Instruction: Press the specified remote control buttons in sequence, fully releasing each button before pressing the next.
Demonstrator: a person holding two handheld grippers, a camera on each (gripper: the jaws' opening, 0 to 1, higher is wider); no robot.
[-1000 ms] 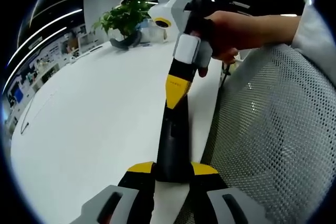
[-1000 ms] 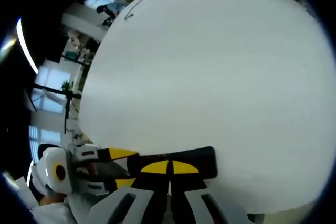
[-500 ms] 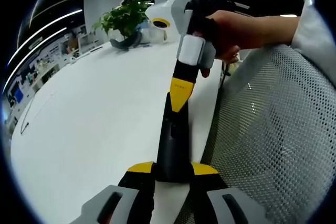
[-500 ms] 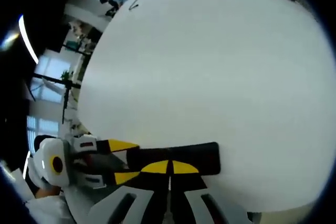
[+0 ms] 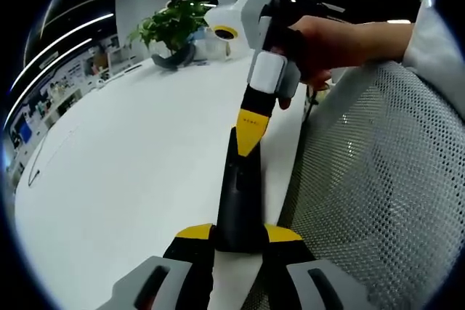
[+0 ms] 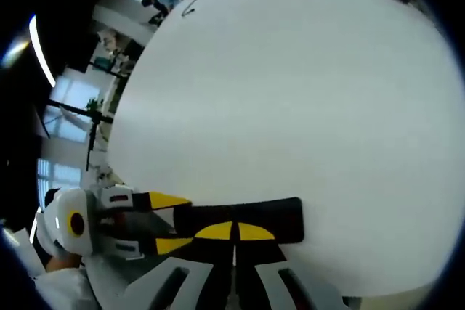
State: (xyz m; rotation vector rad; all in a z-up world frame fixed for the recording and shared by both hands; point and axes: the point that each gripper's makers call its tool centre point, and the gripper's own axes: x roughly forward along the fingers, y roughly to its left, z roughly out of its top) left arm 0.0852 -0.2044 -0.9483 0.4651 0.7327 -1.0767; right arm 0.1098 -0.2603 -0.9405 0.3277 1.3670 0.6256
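Note:
A black remote [image 5: 240, 194] lies along the white table's [image 5: 123, 179] right edge. My left gripper [image 5: 239, 233] is shut on its near end, one yellow tip on each side. My right gripper [image 5: 249, 134], held by a hand, comes down from above with its yellow tips together on the remote's upper face. In the right gripper view the remote [image 6: 280, 213] lies crosswise, and my right gripper [image 6: 235, 231] is shut with its tips resting on it. The left gripper [image 6: 171, 221] clamps the remote's left end there. I cannot make out the buttons.
A potted green plant [image 5: 173, 28] stands at the table's far end. A white mesh chair [image 5: 378, 194] sits close against the table's right edge. The wide white tabletop [image 6: 290, 92] stretches beyond the remote, with office shelving [image 5: 65, 85] further off.
My right gripper has shifted slightly along the remote and stays on it with its tips together. The left gripper and the remote have held still.

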